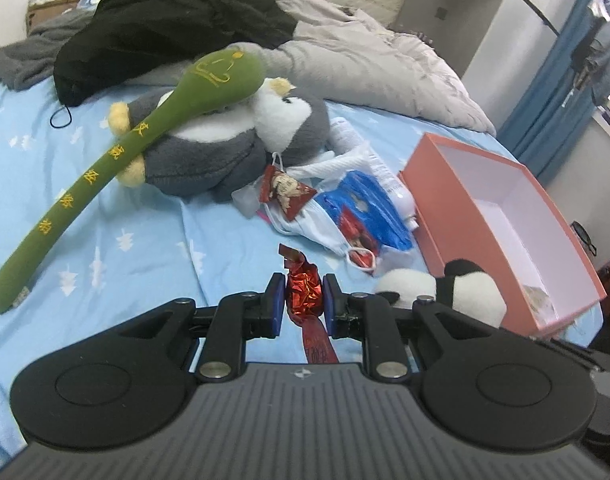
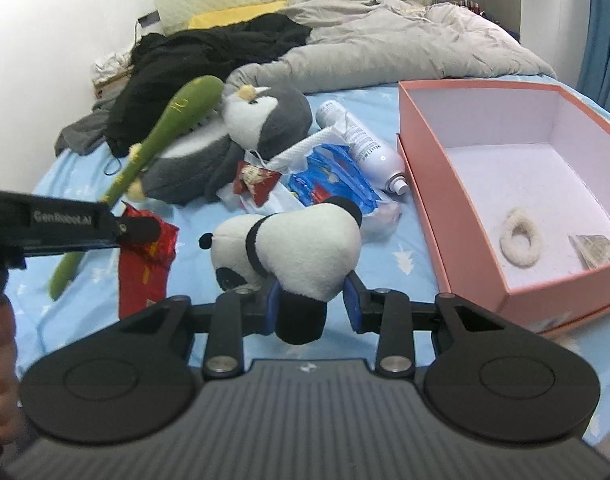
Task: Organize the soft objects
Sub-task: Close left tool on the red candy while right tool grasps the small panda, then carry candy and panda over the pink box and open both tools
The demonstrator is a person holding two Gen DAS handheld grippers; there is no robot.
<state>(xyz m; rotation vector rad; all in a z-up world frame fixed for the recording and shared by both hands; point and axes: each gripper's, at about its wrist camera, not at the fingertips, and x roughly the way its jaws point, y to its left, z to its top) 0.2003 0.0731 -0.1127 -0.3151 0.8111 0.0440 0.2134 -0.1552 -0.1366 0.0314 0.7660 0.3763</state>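
Note:
My left gripper is shut on a crinkled red foil packet and holds it above the blue bedsheet; the packet also shows in the right wrist view. My right gripper is shut on a panda plush, gripping its black leg, left of the open pink box. The panda also shows in the left wrist view. A grey penguin plush lies behind with a long green plush stick across it.
A pile of face masks, a blue bag and red packets lies mid-bed beside a white spray can. The box holds a white fluffy ring and a small packet. Black clothing and a grey duvet lie behind.

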